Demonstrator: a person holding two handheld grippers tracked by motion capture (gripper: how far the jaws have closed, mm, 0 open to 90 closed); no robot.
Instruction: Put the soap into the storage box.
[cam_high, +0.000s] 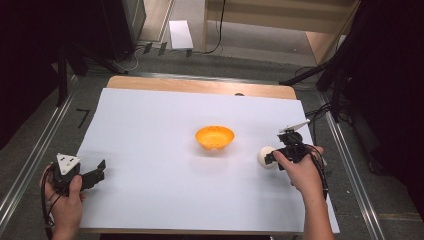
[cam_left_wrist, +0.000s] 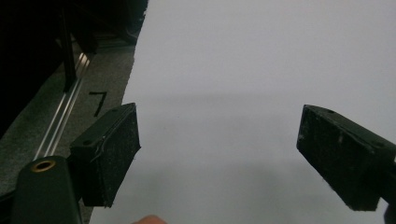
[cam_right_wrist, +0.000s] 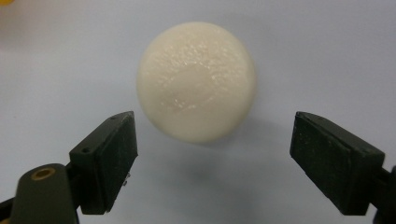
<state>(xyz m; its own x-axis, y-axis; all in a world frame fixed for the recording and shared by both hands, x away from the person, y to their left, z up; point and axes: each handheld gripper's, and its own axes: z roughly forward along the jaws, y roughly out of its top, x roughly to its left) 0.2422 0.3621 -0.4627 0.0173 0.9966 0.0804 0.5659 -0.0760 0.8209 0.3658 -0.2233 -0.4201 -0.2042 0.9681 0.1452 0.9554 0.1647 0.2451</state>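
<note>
right gripper (cam_right_wrist: 212, 163) spread, unclosed; cream ball (cam_right_wrist: 196, 81) just ahead of fingertips, ungrasped | orange bowl (cam_high: 214, 137) unfilled | left gripper (cam_left_wrist: 219, 154) wide apart, nothing held

lab: black curtains (cam_high: 30, 60), floor cables (cam_high: 220, 30)

One overhead, two tongs-mounted close-ups.
</note>
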